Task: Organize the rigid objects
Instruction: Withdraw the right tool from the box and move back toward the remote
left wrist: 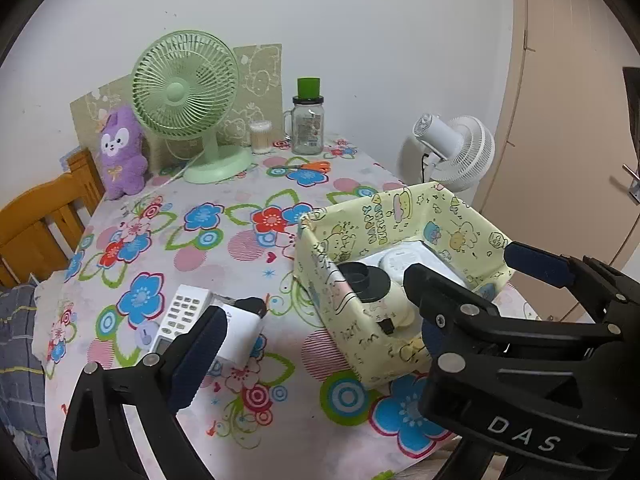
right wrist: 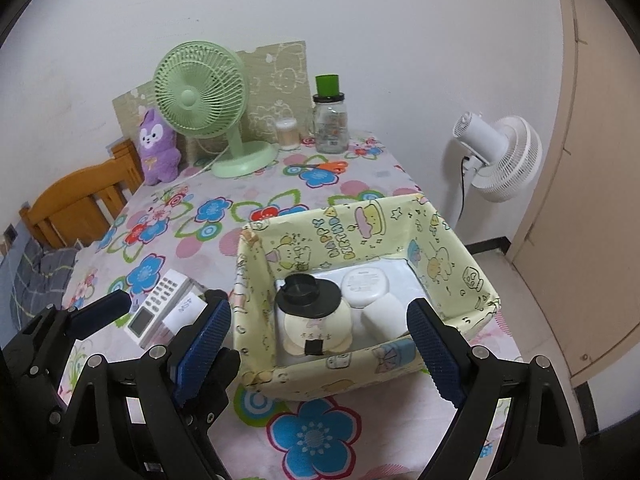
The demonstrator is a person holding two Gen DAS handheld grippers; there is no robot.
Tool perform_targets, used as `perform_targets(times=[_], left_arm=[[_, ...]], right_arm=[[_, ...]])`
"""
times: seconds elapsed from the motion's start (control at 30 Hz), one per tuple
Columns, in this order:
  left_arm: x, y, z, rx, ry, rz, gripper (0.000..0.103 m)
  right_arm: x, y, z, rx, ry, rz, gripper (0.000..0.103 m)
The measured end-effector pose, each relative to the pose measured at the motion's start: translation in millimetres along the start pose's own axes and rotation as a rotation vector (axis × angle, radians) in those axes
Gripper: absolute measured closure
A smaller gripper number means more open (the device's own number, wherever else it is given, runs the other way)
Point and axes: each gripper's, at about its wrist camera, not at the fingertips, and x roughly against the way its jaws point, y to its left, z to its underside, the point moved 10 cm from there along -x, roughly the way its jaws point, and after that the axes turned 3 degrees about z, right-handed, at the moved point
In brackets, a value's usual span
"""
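Seen from the left wrist camera, the left tongs [left wrist: 312, 320] are held open and empty above a counter [left wrist: 248, 248] covered in a bright flowered cloth. Just beyond the left fingertip lie a white remote control [left wrist: 180, 316] and, beside it, a small white box-like object [left wrist: 244, 336], perhaps a charger, though the fingertip hides part of it. To the right stands a pale yellow cartoon-printed box [left wrist: 340, 280], already holding a round cream item with a black lid [left wrist: 366, 278] and other white items. At the far edge are a green desk fan [left wrist: 188, 96], a purple plush toy [left wrist: 120, 148], a jar with a green cap [left wrist: 308, 120] and orange-handled scissors [left wrist: 308, 167]; a white floor fan [left wrist: 456, 152] stands past the counter. Seen from the right wrist camera, the right tongs [right wrist: 320, 344] are also spread wide and grip nothing, poised over the near wall of the yellow box [right wrist: 360, 372]. The black-lidded item [right wrist: 306, 300] and a white round case [right wrist: 366, 284] rest inside it; the remote [right wrist: 160, 308] stays outside on the left, the other tongs near it. The sorting appears partly done: the next move is judged to call for closing on the remote or the white object and carrying it into the box. A white wall, a wooden chair [right wrist: 80, 200] and a beige door [right wrist: 592, 160] surround the counter.
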Motion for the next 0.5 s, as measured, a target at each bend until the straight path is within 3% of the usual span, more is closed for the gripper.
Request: perform_targets(times=[0.5], left_arm=[[17,24,17,0.008,-0.014,-0.050,0.000]], right_arm=[[15,29,8,0.061,-0.040,-0.007,0.012]])
